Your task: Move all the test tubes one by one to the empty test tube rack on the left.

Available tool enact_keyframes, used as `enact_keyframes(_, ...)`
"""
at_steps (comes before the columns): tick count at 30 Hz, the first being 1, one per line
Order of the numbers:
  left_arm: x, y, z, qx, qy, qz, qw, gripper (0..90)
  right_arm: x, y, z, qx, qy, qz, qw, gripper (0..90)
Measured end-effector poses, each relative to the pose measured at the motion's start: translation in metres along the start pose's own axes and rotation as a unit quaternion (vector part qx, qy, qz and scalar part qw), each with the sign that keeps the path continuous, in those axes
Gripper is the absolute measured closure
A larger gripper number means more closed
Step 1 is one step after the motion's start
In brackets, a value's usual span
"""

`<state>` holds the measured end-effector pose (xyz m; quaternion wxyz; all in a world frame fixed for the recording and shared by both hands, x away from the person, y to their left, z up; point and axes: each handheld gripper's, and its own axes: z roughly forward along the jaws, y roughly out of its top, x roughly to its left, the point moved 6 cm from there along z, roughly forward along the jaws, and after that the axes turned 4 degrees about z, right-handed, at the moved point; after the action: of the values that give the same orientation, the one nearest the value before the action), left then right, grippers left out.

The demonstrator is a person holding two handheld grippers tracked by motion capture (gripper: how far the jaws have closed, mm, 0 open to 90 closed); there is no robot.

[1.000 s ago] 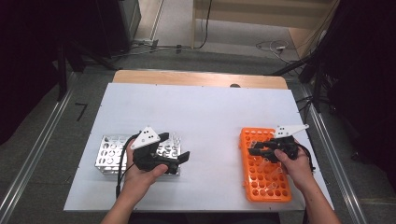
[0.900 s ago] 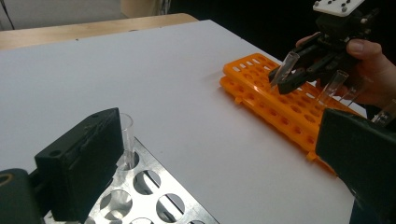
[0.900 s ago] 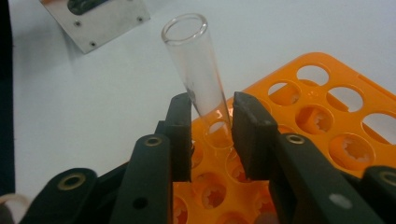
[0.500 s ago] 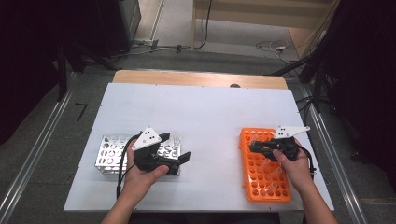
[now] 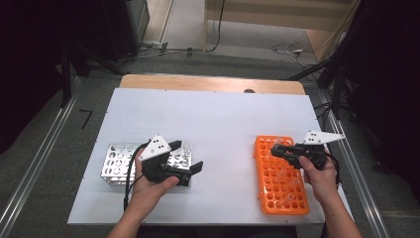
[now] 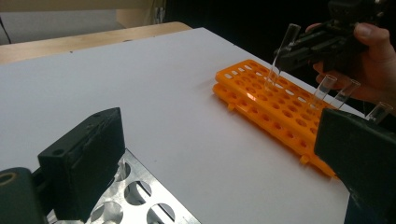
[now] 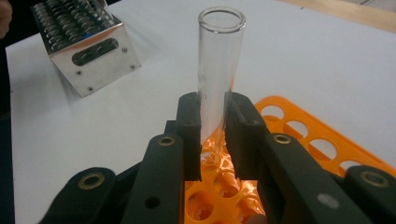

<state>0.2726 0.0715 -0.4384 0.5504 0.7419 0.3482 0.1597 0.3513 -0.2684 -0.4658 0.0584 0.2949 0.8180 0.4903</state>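
Right gripper view looks along the right gripper (image 7: 212, 135), whose black fingers (image 7: 189, 135) have just closed and now press from both sides on a clear glass test tube (image 7: 218, 65). The tube stands nearly upright, open mouth up, with its lower end just above or in a hole of the orange rack (image 7: 299, 135); which of the two cannot be told. In the high view that rack (image 5: 280, 186) lies flat near the right edge of the white counter (image 5: 218, 119), toward its near right corner, and the right gripper (image 5: 277, 151) hovers over the rack's far end. A few more clear tubes (image 6: 324, 88) stand in the rack nearer the person. The metal rack (image 5: 116, 163) sits close to the counter's near left corner, with the left gripper (image 5: 190, 158) over its right part. In the left gripper view the left gripper's two fingers (image 6: 88, 163) stand wide apart with nothing between them, above the metal rack's perforated top (image 6: 135, 196).
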Motion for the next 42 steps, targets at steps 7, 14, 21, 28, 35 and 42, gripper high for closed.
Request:
enact_keyframes(7, -0.006, 0.002, 0.002, 0.002, -0.005, 0.005, 1.0, 0.0, 0.008, 0.015, -0.015, -0.031, 0.003, 0.009, 0.9995, 74.3)
enact_keyframes(14, -0.013, 0.008, 0.003, -0.004, -0.013, 0.01, 0.9999, 0.0, 0.025, 0.029, -0.022, -0.05, 0.014, 0.007, 0.9986, 74.2)
enact_keyframes(21, -0.021, 0.016, 0.006, -0.01, -0.02, 0.013, 0.9997, 0.0, 0.048, 0.039, -0.018, -0.046, 0.031, 0.0, 0.9984, 74.2)
enact_keyframes(28, -0.028, 0.025, 0.007, -0.018, -0.029, 0.017, 0.9992, 0.0, 0.073, 0.046, -0.013, -0.038, 0.048, -0.01, 0.9981, 74.2)
enact_keyframes(35, -0.042, 0.038, 0.008, -0.029, -0.045, 0.026, 0.9983, 3.2, 0.099, 0.05, -0.005, -0.029, 0.068, -0.016, 0.9971, 74.2)
enact_keyframes(42, -0.06, 0.049, 0.012, -0.029, -0.045, 0.035, 0.998, 15.8, 0.121, 0.05, 0.01, -0.013, 0.088, -0.028, 0.9956, 74.2)
